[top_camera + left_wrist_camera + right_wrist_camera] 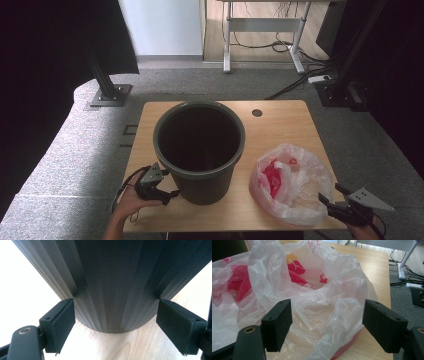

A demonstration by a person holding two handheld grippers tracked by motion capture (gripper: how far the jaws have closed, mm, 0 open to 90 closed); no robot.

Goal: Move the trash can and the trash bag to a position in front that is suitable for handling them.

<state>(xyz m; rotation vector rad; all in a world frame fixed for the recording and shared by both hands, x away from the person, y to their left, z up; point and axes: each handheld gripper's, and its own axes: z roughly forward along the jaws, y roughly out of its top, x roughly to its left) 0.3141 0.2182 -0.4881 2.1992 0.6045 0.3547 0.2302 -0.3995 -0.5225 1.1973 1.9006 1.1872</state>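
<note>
Left tongs (169,193) open at one bin (200,150) | right tongs (331,198) open at one bag (295,182)

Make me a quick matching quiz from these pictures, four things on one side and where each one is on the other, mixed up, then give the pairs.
Things:
1. bin
2. plastic bag
3. left gripper
4. round hole

Places:
A. far right part of the table
B. open at the bin's lower wall
C. middle of the table
D. right front of the table, by the right gripper

Pairs: 1-C, 2-D, 3-B, 4-A
</note>
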